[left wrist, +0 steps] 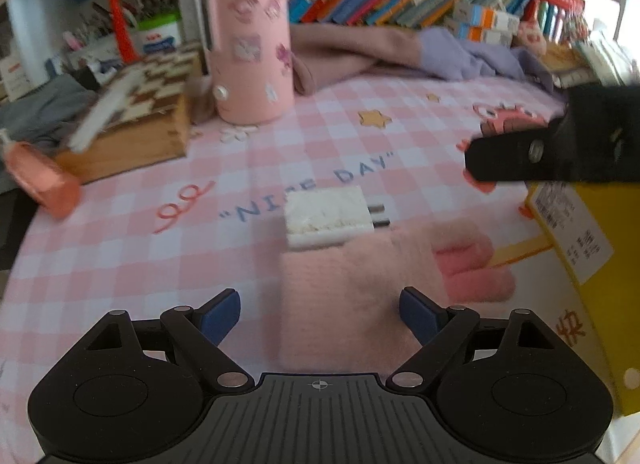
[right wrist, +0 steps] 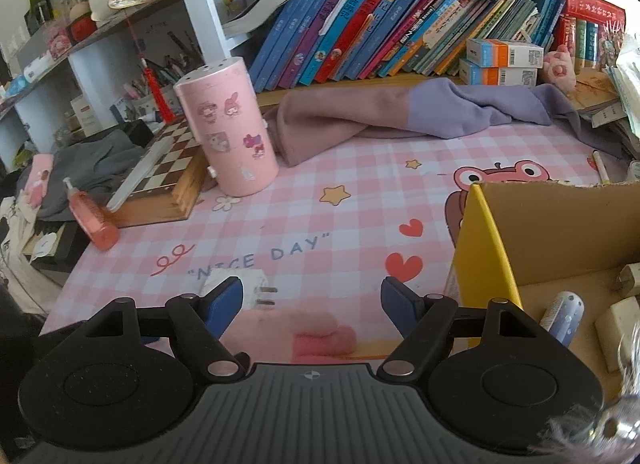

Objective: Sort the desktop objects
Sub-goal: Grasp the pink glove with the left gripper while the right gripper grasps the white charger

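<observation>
A white plug adapter (left wrist: 328, 218) lies on the pink checked mat, prongs pointing right, just beyond a fuzzy pink glove (left wrist: 360, 296). My left gripper (left wrist: 320, 314) is open and empty, hovering over the glove, short of the adapter. In the right wrist view the adapter (right wrist: 244, 284) sits partly behind the left fingertip, with the glove (right wrist: 296, 332) below. My right gripper (right wrist: 312, 304) is open and empty, left of the yellow cardboard box (right wrist: 484, 248). The box holds a blue-white tube (right wrist: 562, 314) and white pieces. The right gripper's finger shows at the right of the left wrist view (left wrist: 516, 156).
A pink cylindrical holder (right wrist: 226, 132) stands at the back left beside a wooden chessboard box (right wrist: 164, 180). A pink pump bottle (right wrist: 90, 218) lies at the mat's left edge. Folded mauve and purple cloth (right wrist: 400, 112) lies before the bookshelf. A pen (right wrist: 600, 168) lies at the right.
</observation>
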